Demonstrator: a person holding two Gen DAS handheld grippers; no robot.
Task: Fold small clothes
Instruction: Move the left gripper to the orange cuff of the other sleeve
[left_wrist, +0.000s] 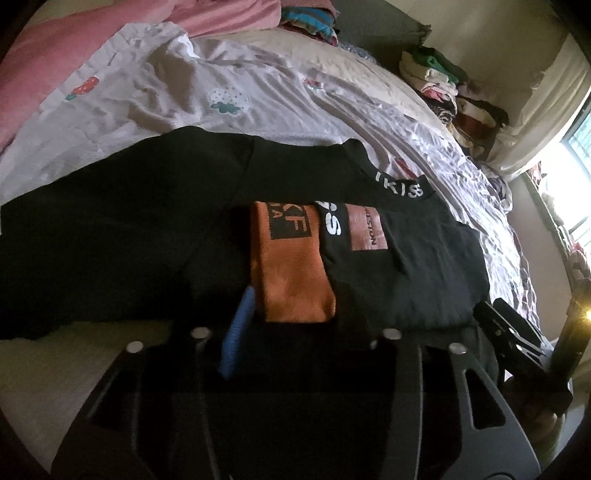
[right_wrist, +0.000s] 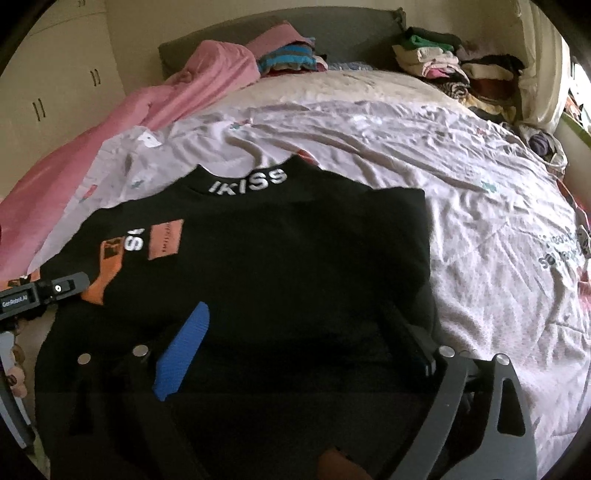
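Nearest each lens, the two grippers sit low over the near hem of a black top spread on the bed. Right gripper: fingers wide, one blue pad lying on the cloth, the other finger at the top's right edge; nothing is pinched. Left gripper: fingers part-open, a blue pad beside the orange panel; dark cloth lies between the fingers, but whether they press it cannot be told.

Beyond the fingers, the top lies with one side seemingly folded over the middle, so the printed patches and orange panel face up. Its lettered collar points away, toward the headboard.

For the step in hand, likely the next fold, each gripper should take a single layer at the hem corners, lift evenly, and carry the hem toward the collar so the edges align without dragging the sheet.

Farther off lie a pink blanket and piled clothes.
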